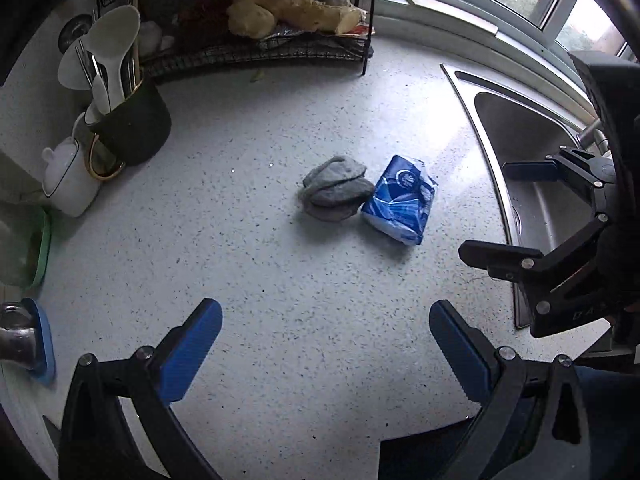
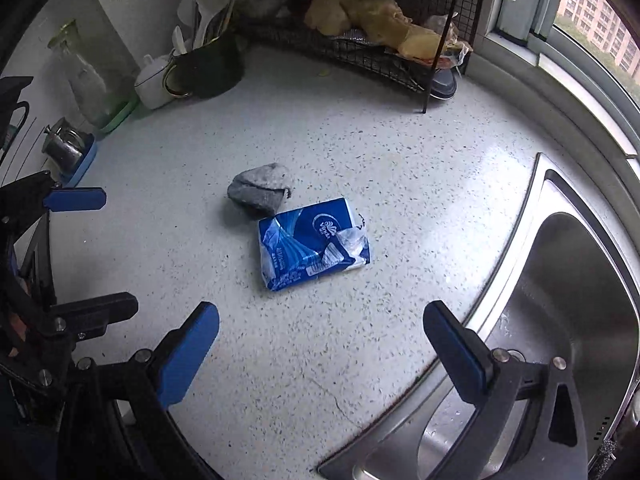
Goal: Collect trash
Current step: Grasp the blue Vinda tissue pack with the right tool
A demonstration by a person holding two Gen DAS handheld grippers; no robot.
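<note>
Speckled countertop (image 1: 280, 300). Left gripper (image 1: 326, 344) held above it, blue fingers (image 1: 192, 354) spread wide, nothing between them. Right gripper (image 2: 320, 346) likewise spread and empty, hanging over the counter edge where it meets the steel sink (image 2: 580, 280).

Trash: blue tissue packet (image 2: 310, 244), crumpled, lying flat mid-counter, well ahead of both grippers. One corner looks torn or folded back, pale; cannot tell whether anything is left inside. Grey rag (image 2: 260, 190) wadded up, touching the packet's far left corner; its folds hide whatever shape it has.

In the left view the right gripper shows at the right margin (image 1: 520, 208), over the sink rim, one finger partly cut by its own frame.

Back of counter: black wire rack (image 2: 380, 52) with yellowish lumps (image 2: 360, 12) on its shelf, too blurred to name. A dark rounded item under the rack's right end, mostly hidden. Black utensil holder (image 1: 136, 128) with white spoons, a small white lidded pot (image 1: 68, 180) just beside it. Glass jar on a green base (image 2: 88, 80), cut off at the left edge in the left view. Metal object on a blue pad (image 2: 72, 152), unclear.
</note>
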